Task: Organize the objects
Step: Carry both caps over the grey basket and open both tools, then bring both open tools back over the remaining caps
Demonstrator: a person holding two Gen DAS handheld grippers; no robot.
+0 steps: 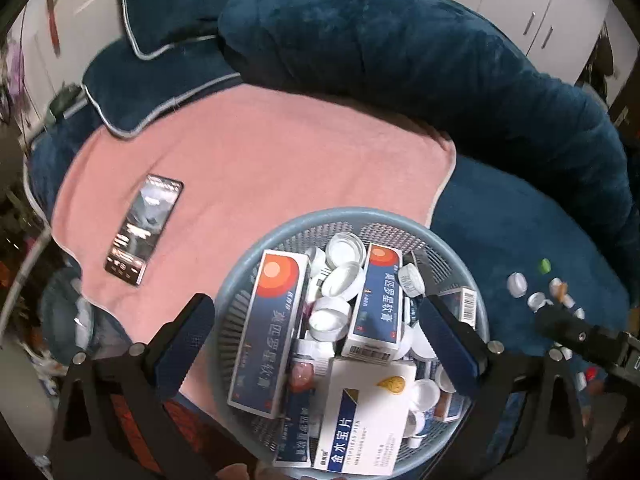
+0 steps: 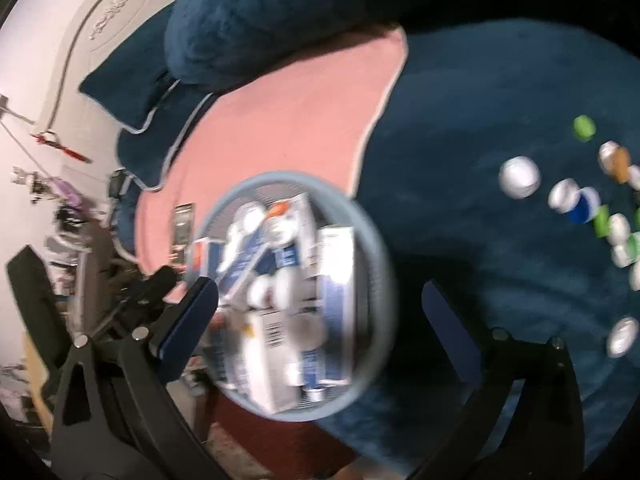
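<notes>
A round blue mesh basket [image 1: 400, 222] sits on a dark blue plush seat, filled with medicine boxes [image 1: 270, 332] and white bottle caps [image 1: 344, 282]. My left gripper [image 1: 320, 340] is open and empty, its fingers to either side above the basket. The basket also shows, blurred, in the right wrist view [image 2: 384, 264]. My right gripper [image 2: 320, 312] is open and empty above the basket's right side. Loose caps [image 2: 520, 178], white, green and blue, lie on the seat to the right; they also show in the left wrist view [image 1: 518, 284]. The right gripper's body [image 1: 580, 336] shows at the right of the left wrist view.
A pink towel [image 1: 260, 168] covers the seat's left part, with a phone [image 1: 144, 228] on it. Dark blue cushions [image 1: 400, 48] ring the back. White cabinets [image 1: 540, 4] stand behind. Clutter lies off the seat's left edge [image 2: 72, 216].
</notes>
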